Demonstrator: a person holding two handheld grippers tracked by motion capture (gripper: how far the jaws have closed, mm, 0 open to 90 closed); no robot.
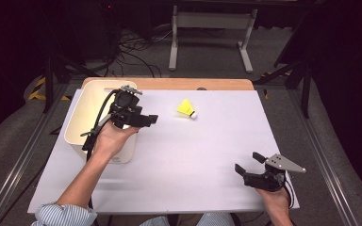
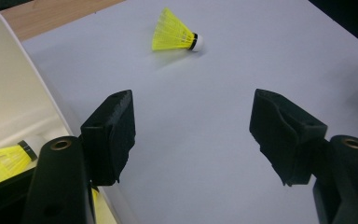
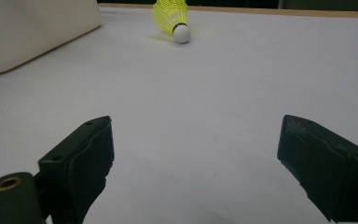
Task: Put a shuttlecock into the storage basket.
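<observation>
Nearest the camera, the right gripper [image 1: 250, 163] rested low on the white-covered bench [image 1: 193, 165], jaws wide apart and empty. Over by the cream plastic bin [image 1: 82, 110], the left gripper [image 1: 152, 119] hovered at the rim, likewise spread wide with nothing between its pads. Just beyond it, on open bench, lay the yellow feathered shuttlecock [image 1: 187, 108] on its side, white cork pointing right; the left hand looked the closer. Another shuttlecock [image 2: 4, 161] already sat inside the bin.
</observation>
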